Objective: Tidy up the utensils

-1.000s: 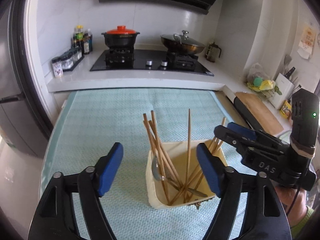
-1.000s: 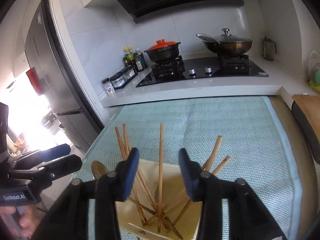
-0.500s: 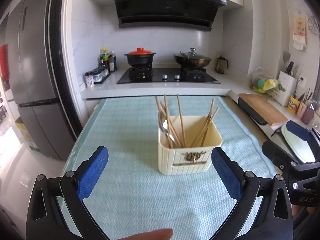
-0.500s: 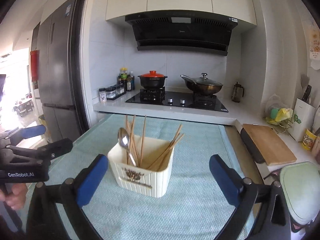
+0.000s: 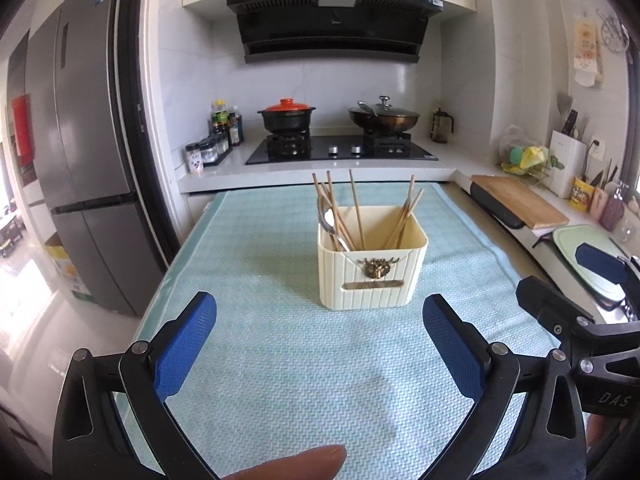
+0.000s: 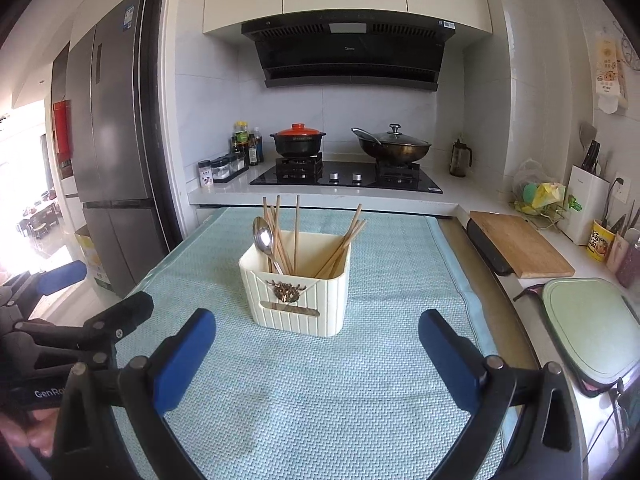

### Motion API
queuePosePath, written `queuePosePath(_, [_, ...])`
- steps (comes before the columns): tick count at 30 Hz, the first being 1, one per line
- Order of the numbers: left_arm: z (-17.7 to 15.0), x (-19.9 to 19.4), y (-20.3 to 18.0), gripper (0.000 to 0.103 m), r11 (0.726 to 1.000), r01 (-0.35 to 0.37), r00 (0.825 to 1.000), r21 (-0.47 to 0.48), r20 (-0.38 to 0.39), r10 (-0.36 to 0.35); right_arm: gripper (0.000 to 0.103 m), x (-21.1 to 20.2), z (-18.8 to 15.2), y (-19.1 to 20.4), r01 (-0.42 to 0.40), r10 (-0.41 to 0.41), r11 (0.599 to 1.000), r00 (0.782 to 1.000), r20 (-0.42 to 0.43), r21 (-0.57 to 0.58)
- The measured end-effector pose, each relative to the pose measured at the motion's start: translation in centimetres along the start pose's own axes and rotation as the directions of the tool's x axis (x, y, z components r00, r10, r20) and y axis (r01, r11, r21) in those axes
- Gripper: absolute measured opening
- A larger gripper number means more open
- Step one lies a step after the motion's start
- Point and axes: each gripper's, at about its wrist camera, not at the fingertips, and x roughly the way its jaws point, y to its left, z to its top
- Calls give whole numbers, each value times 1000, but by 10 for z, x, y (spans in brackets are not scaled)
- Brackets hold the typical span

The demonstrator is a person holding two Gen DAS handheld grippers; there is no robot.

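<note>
A cream ribbed utensil holder stands on the light blue mat. Several wooden chopsticks and a metal spoon stand in it. My left gripper is open and empty, held back from the holder on its near side. My right gripper is open and empty, also short of the holder. Each gripper shows at the edge of the other's view: the right one, the left one.
Beyond the mat is a counter with a hob, a red-lidded pot and a wok. A fridge stands left. A wooden cutting board and a green tray lie right.
Both grippers have pulled back and away from the holder and opened wide. The holder, close under the fingers before, now stands farther off in the middle of the mat.
</note>
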Motion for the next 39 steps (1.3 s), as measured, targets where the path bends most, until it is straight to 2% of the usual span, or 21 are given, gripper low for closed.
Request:
queuePosePath(7, [-7, -11, -3, 103, 1000, -16, 1000, -2, -11, 16, 103, -19, -7, 2, 32, -32, 999, 999, -1, -18])
queuePosePath(18, [-7, -28, 7, 103, 998, -27, 999, -53, -19, 26, 103, -35, -5, 9, 9, -9, 1000, 1000, 7, -18])
queuePosePath(23, [-6, -33, 12, 103, 996, -58, 998, -62, -8, 57, 103, -38, -5, 14, -13, 13, 1000, 1000, 7, -16])
queuePosePath(31, [-7, -32, 16, 103, 994, -92, 996, -57, -8, 92, 103, -42, -4, 20, -20, 20, 999, 1000, 3, -26])
queuePosePath(39, [-8, -28, 16, 103, 995, -86, 996, -59, -18, 85, 103, -41, -5, 27, -14, 14, 999, 1000, -8, -43])
